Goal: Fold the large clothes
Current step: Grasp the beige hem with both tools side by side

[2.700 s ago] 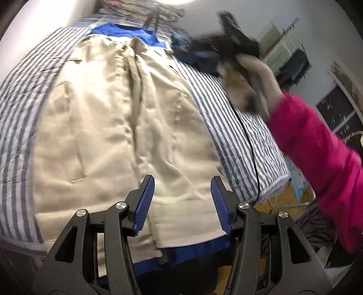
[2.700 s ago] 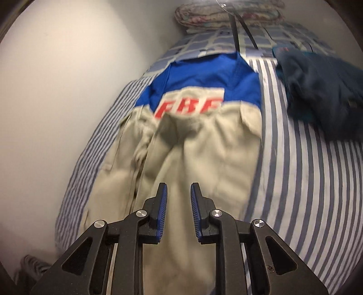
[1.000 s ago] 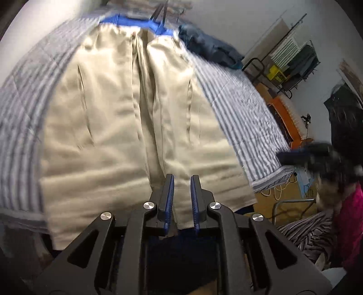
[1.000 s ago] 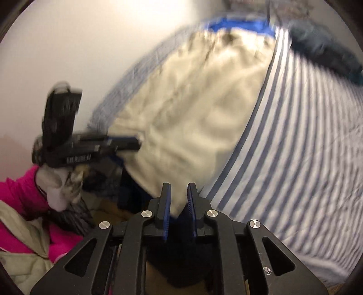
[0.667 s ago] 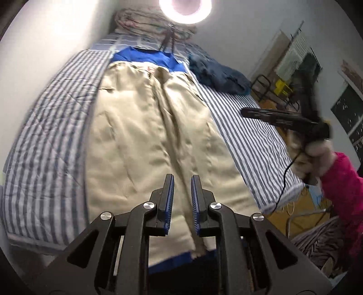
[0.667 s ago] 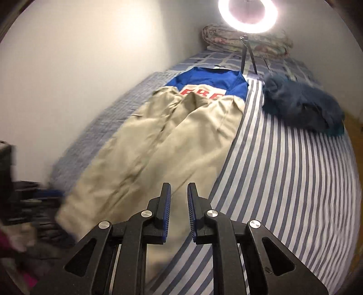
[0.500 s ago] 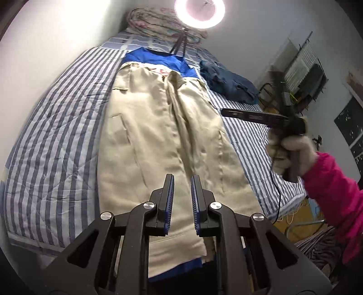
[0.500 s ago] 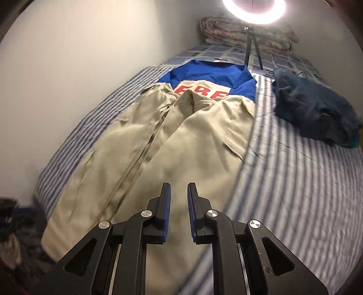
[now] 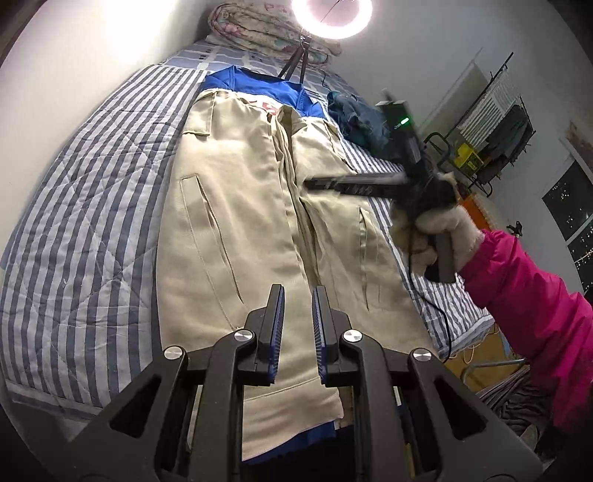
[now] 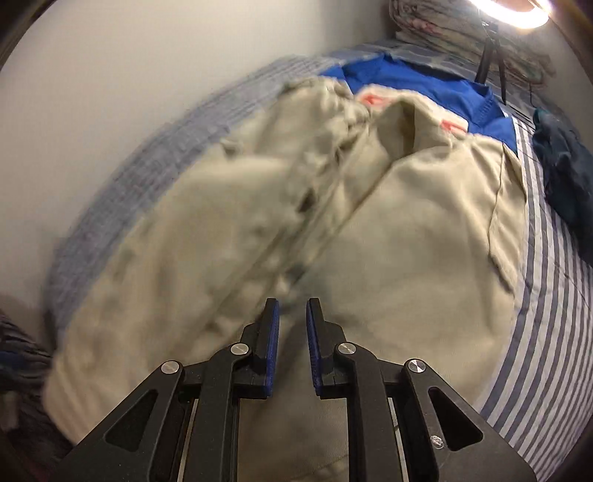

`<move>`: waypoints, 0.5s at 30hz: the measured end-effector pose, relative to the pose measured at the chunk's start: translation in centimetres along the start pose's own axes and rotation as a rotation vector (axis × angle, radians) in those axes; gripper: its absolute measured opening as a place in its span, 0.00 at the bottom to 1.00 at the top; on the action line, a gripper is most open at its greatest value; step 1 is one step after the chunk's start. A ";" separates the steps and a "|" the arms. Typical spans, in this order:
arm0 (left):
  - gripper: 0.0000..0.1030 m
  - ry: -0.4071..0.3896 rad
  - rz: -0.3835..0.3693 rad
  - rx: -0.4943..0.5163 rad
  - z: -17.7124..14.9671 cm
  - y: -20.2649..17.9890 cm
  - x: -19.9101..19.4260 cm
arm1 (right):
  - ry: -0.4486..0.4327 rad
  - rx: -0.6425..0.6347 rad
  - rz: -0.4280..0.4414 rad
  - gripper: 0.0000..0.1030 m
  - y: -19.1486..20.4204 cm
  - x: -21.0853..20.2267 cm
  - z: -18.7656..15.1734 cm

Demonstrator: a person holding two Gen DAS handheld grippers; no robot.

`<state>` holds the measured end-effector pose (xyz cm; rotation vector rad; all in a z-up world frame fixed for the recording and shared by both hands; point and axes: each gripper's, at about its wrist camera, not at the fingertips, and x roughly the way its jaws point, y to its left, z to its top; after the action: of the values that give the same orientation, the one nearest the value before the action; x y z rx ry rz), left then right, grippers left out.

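A large beige jacket point(image 9: 259, 207) with a blue lining and red letters lies spread flat, front up, on a blue-and-white striped bed point(image 9: 85, 192). My left gripper point(image 9: 297, 296) hovers above the jacket's hem, jaws nearly closed with a narrow gap and nothing between them. The other hand's gripper point(image 9: 333, 183) reaches over the jacket's right half in the left wrist view. In the right wrist view the jacket point(image 10: 407, 259) fills the frame, blurred, and my right gripper point(image 10: 292, 307) hovers just above its middle, jaws nearly closed and empty.
A dark blue garment point(image 9: 355, 115) lies on the bed right of the jacket. A ring light on a tripod point(image 9: 331, 16) and a folded quilt point(image 9: 259, 29) stand at the bed's far end. A wall runs along the left side. A clothes rack point(image 9: 493, 111) stands at right.
The right gripper has swung from beside the bed's edge forward over the jacket's middle and come closer to the cloth. The left gripper has risen slightly and stays over the hem.
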<state>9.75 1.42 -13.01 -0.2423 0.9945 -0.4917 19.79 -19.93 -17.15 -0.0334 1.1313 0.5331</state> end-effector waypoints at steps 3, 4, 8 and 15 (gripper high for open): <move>0.12 -0.002 0.002 -0.009 0.2 0.4 0.1 | -0.076 0.050 -0.046 0.13 -2.3 -1.8 1.4; 0.13 -0.003 0.003 -0.013 0.2 0.5 0.1 | -0.094 0.081 -0.072 0.13 -3.2 -2.1 1.8; 0.13 -0.001 0.009 -0.023 0.3 1.0 0.3 | -0.136 0.228 -0.226 0.13 -7.8 -1.4 3.6; 0.13 0.003 0.026 -0.039 0.2 1.7 0.3 | -0.098 0.278 -0.225 0.14 -8.9 3.3 5.3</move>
<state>10.56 2.73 -13.82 -0.2634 1.0101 -0.4494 29.03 -24.89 -19.77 0.1047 1.0807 0.1728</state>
